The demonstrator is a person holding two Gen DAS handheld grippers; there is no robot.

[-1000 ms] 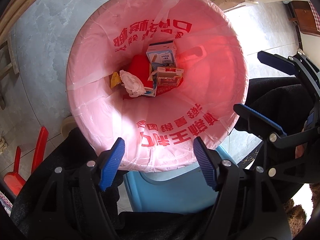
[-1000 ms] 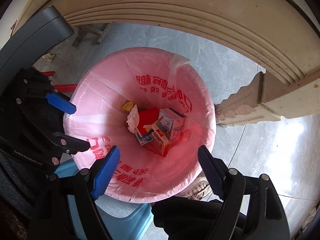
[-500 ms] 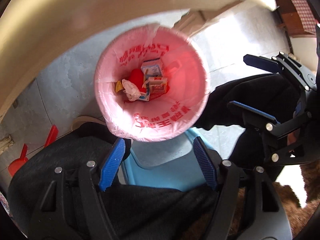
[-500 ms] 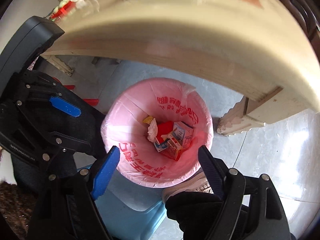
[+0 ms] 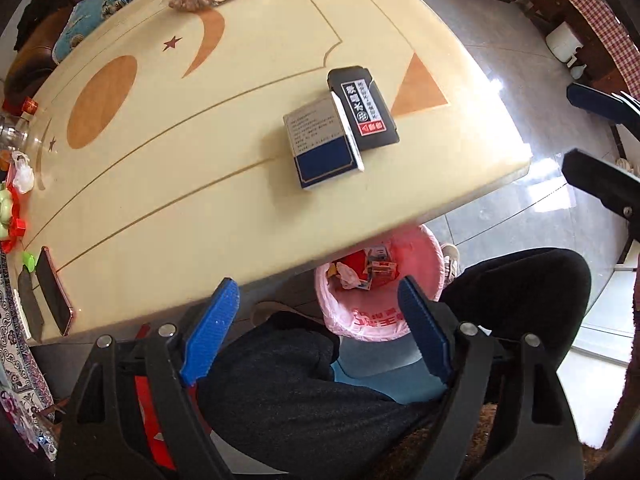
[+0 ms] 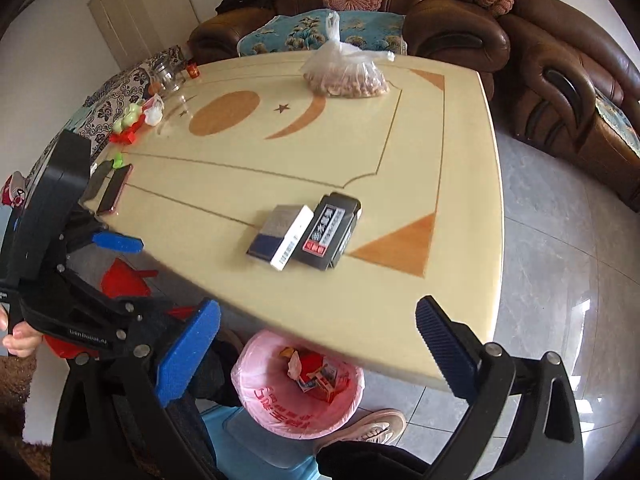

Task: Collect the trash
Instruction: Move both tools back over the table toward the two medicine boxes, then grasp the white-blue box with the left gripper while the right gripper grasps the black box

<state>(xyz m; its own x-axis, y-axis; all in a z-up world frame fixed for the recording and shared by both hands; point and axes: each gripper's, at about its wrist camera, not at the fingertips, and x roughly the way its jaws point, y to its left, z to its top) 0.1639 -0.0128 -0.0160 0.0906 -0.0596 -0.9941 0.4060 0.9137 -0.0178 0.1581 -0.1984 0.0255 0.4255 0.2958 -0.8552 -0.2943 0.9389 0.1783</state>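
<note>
A bin with a pink liner (image 5: 394, 322) (image 6: 276, 414) stands on the floor under the table's near edge. It holds small cartons, a red wrapper and crumpled tissue (image 6: 316, 376). On the cream table (image 5: 168, 184) lie a white-and-blue box (image 5: 320, 144) (image 6: 280, 236) and a black box (image 5: 366, 108) (image 6: 330, 232), side by side. My left gripper (image 5: 316, 292) hangs high over the bin and the person's lap, jaws opening, nothing between them. My right gripper (image 6: 318, 312) is beside it above the table edge, jaws opening wide and empty.
A bag of nuts (image 6: 344, 76) sits at the table's far end, and a phone (image 6: 114, 190) and small items at its left edge. A brown sofa (image 6: 560, 80) runs behind. The person's dark-trousered legs (image 5: 300, 392), a blue stool (image 5: 384, 378) and a shoe (image 6: 368, 424) surround the bin.
Both grippers have risen from just over the bin to above the tabletop, so the bin looks small and the table with two boxes has come into view. The right jaws have widened.
</note>
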